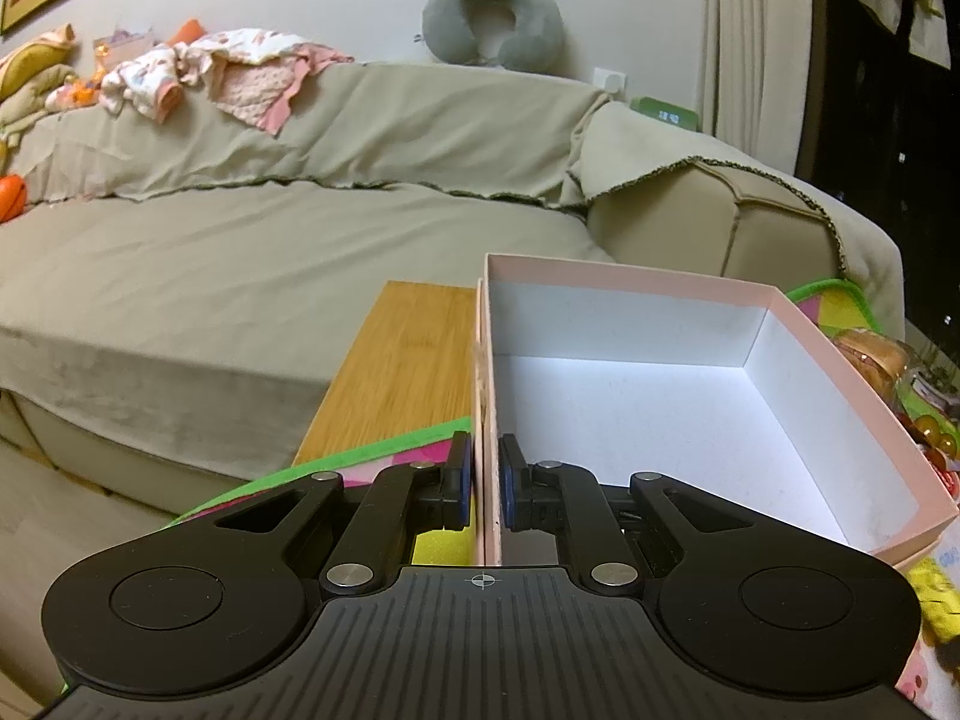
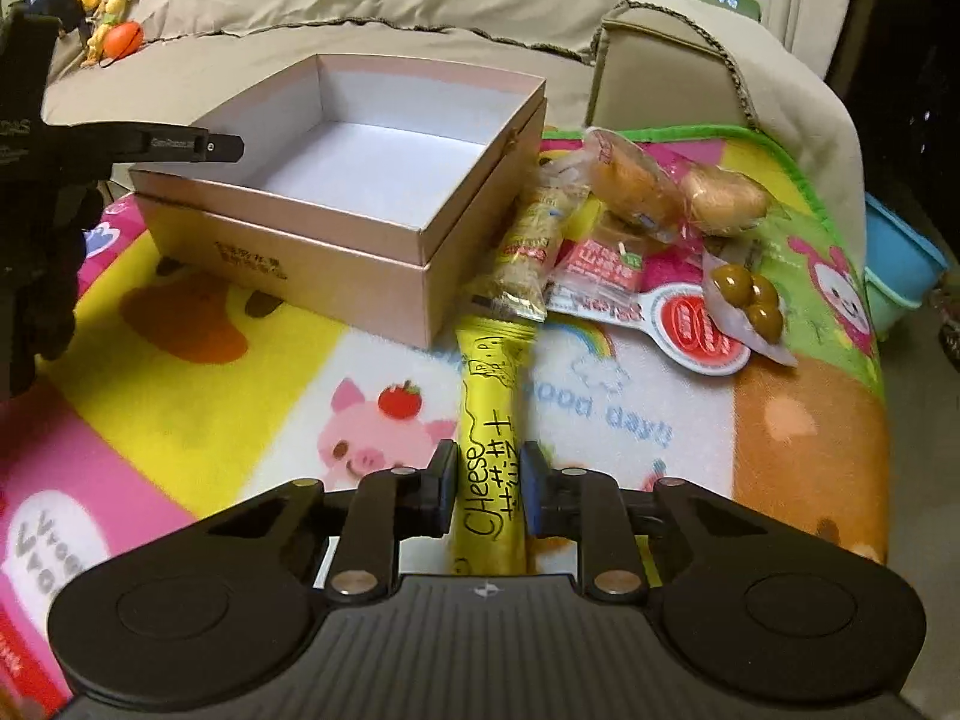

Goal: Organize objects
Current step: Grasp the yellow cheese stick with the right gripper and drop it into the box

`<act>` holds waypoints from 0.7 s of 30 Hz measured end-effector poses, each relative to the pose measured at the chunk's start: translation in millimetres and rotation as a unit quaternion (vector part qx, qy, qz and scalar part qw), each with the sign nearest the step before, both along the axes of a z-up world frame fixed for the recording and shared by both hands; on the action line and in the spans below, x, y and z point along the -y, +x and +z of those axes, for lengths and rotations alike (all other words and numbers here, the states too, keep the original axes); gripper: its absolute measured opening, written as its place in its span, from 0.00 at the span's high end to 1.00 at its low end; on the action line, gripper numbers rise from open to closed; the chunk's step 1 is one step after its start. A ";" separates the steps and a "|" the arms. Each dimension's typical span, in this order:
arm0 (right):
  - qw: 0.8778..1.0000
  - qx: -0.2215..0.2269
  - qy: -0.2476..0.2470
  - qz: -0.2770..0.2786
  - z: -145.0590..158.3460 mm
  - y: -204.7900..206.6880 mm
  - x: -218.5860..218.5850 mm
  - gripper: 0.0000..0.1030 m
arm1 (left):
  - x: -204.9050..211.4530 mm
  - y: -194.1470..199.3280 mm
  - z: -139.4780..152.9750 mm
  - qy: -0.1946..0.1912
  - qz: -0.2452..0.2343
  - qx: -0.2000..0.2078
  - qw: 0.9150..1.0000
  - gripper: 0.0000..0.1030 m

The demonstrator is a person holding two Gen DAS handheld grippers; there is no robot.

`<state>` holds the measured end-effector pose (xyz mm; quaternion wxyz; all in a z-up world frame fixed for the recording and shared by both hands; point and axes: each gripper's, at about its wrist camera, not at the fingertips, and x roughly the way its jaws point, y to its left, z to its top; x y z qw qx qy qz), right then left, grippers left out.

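Note:
An open pink box (image 2: 288,252) with a white, empty inside sits on a colourful cartoon mat (image 2: 198,396). My left gripper (image 1: 485,483) is shut on the box's left wall (image 1: 487,396), one finger inside and one outside; it also shows at the left of the right wrist view (image 2: 222,147). My right gripper (image 2: 487,489) has its jaws on both sides of a long yellow "Cheese" stick packet (image 2: 489,414) that lies on the mat, pointing toward the box; they appear closed on it.
Right of the box lies a pile of snacks: a gold wrapped bar (image 2: 531,252), bread buns in plastic (image 2: 636,180), a red-and-white packet (image 2: 600,270), a bag of brown balls (image 2: 750,300). A sofa (image 1: 240,228) with clothes stands behind. A wooden board (image 1: 408,360) lies left of the box.

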<state>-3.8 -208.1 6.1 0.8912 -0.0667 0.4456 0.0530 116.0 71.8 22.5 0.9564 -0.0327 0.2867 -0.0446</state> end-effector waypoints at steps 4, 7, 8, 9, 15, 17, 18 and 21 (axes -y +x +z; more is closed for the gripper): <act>1.000 0.020 -0.006 -0.020 29.7 -21.5 6.9 0.80 | 0.0 0.1 0.1 0.000 0.000 0.000 1.000 0.89; 0.997 0.065 -0.017 -0.031 70.0 -30.1 7.9 0.80 | -0.4 0.0 0.1 -0.002 0.000 -0.001 1.000 0.89; 0.996 0.084 -0.017 -0.034 86.9 -28.9 6.5 0.80 | -0.8 -0.2 0.0 -0.004 -0.001 -0.002 1.000 0.89; 0.994 0.101 -0.013 -0.035 102.2 -25.9 4.5 0.80 | -1.3 -0.5 0.2 -0.006 -0.001 -0.002 1.000 0.89; 0.986 0.154 0.064 -0.015 176.2 31.6 -22.6 0.80 | -4.1 -1.5 1.5 -0.015 -0.002 -0.004 1.000 0.89; 0.985 0.138 0.104 -0.008 180.3 63.0 -35.8 0.80 | -4.2 -1.6 1.4 -0.015 -0.002 -0.004 1.000 0.89; 0.985 0.126 0.118 -0.007 176.4 77.3 -42.3 0.80 | -4.7 -1.8 1.5 -0.016 -0.002 -0.004 1.000 0.89; 0.987 0.073 0.145 -0.007 146.7 117.8 -65.4 0.80 | -5.9 -1.8 2.1 -0.019 -0.003 -0.005 1.000 0.89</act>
